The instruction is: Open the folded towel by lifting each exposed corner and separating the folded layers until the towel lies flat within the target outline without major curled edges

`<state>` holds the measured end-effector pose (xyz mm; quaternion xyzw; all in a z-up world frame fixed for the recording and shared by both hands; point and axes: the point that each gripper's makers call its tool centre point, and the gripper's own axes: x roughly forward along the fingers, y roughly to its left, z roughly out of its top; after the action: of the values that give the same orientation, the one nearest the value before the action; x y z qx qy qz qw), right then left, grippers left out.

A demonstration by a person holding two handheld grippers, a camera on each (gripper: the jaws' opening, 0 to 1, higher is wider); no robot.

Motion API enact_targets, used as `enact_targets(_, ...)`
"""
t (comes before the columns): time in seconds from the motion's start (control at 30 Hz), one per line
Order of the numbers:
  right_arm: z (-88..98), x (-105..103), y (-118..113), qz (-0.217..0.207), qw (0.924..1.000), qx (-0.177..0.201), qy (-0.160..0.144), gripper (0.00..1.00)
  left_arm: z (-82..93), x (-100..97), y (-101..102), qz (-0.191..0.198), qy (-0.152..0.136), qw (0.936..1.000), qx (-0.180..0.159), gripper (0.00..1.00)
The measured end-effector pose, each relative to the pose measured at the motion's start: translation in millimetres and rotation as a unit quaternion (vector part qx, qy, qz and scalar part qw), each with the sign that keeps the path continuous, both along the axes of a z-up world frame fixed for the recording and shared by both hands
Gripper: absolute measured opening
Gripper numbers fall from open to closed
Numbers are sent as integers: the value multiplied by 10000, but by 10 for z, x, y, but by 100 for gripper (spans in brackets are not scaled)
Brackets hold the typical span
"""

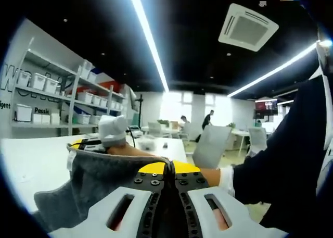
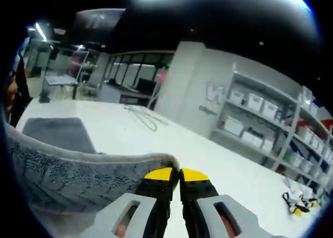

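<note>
Grey terry cloth, the towel [image 1: 88, 183], hangs lifted off the white table [image 1: 31, 165] between the two grippers. In the left gripper view, the left gripper [image 1: 167, 171] has its yellow-tipped jaws closed together on a towel edge, the cloth draping away toward 9 o'clock and sagging below jaw level; a gloved hand [image 1: 113, 129] shows beyond the cloth at about 11 o'clock. In the right gripper view, the right gripper [image 2: 179, 176] likewise has its jaws pressed nearly together, pinching the hemmed edge, which runs as a taut band from the tips toward 9 o'clock. A second grey piece [image 2: 57, 134], whether part of the same towel cannot be told, lies flat on the table at about 10 o'clock. Judged from this, the towel's long axis spans from one gripper to the other, so spreading calls for drawing the grippers apart and lowering together. The target outline cannot be made out.
</note>
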<state>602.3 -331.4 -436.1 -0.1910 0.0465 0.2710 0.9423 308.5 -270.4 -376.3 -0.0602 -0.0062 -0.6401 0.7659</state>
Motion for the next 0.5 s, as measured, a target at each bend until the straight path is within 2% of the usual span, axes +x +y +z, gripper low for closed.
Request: enact_targets(0.5, -63, 37, -122, -27, 9997, -214, 96, 1, 47, -18, 22, -26, 68, 9999, -156, 2)
